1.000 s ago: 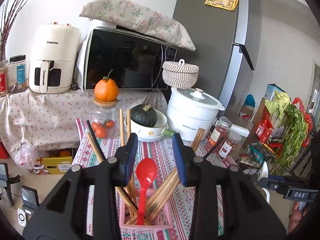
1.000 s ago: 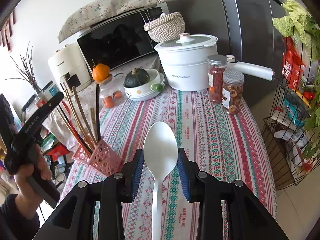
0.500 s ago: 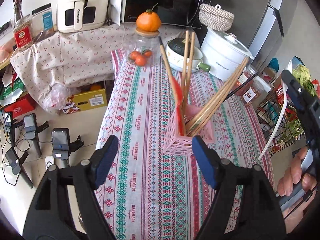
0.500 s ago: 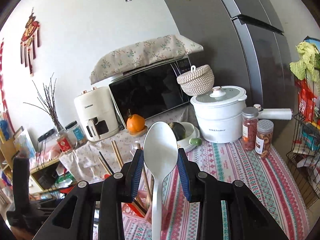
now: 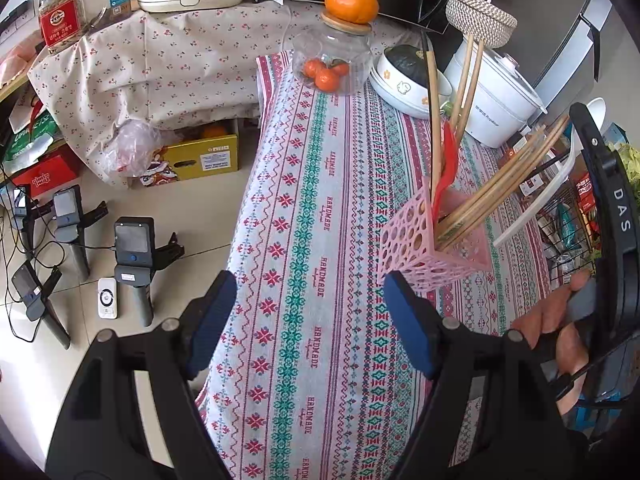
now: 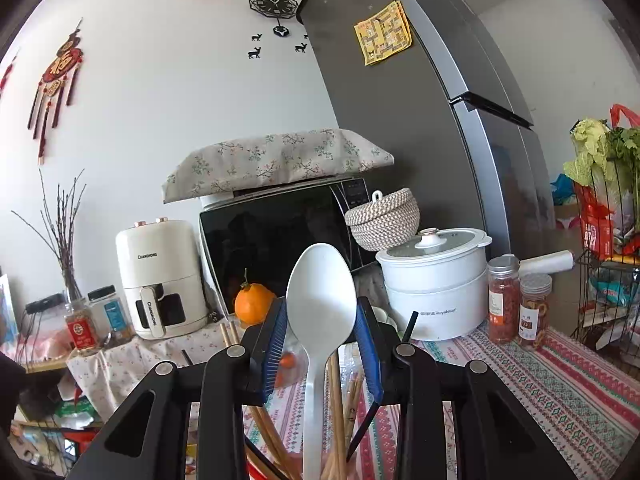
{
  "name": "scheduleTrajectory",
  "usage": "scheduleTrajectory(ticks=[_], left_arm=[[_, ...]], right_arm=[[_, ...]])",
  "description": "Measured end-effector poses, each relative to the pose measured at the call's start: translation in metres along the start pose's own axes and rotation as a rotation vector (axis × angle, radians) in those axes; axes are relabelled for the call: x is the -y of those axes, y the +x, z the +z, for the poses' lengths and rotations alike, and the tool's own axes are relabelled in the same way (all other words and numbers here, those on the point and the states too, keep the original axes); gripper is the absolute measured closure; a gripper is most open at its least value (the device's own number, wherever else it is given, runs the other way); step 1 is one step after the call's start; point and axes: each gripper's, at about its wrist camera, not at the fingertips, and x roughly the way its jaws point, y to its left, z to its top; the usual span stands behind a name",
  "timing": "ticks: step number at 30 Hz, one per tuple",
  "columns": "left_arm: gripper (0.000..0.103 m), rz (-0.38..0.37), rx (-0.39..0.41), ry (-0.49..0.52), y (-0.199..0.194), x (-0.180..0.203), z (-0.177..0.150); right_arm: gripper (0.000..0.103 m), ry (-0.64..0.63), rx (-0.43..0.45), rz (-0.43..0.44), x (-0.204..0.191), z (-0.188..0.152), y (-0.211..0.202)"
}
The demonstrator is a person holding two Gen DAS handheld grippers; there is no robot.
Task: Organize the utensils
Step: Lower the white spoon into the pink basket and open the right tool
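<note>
A pink perforated holder (image 5: 416, 240) stands on the patterned tablecloth (image 5: 320, 240). It holds several wooden chopsticks (image 5: 500, 188) and a red spoon (image 5: 446, 168). My left gripper (image 5: 308, 292) is open over the cloth, near and left of the holder, with nothing between its fingers. My right gripper (image 6: 321, 312) is shut on a white spoon (image 6: 320, 292), bowl upward, and points level above the chopsticks (image 6: 336, 400). In the left wrist view a hand holds that gripper (image 5: 608, 200) right of the holder, with the white spoon (image 5: 536, 208) slanting down beside the chopsticks.
At the far end of the table are a glass jar of oranges (image 5: 332, 64), a bowl with a dark squash (image 5: 408, 80), a white pot (image 6: 432, 280) and two spice jars (image 6: 516, 308). A wire rack of vegetables (image 6: 608, 280) stands right. Floor with camera stands (image 5: 132, 248) lies left.
My left gripper let go of the red spoon in the holder, opened wide, drew back and tilted down. My right gripper carried the white spoon towards the holder and levelled out.
</note>
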Motion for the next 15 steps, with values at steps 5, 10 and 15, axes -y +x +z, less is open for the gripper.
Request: scheduleTrajectory(ticks=[5, 10, 15], left_arm=[[0.023, 0.0, 0.008, 0.026, 0.0, 0.007, -0.002], [0.02, 0.011, 0.036, 0.066, -0.007, 0.02, -0.006], [0.011, 0.035, 0.074, 0.12, -0.023, 0.041, -0.016]], right_arm=[[0.057, 0.037, -0.045, -0.009, 0.008, -0.006, 0.005], [0.046, 0.042, -0.109, 0.013, 0.022, 0.017, -0.004], [0.024, -0.027, -0.217, 0.011, 0.041, 0.049, -0.024]])
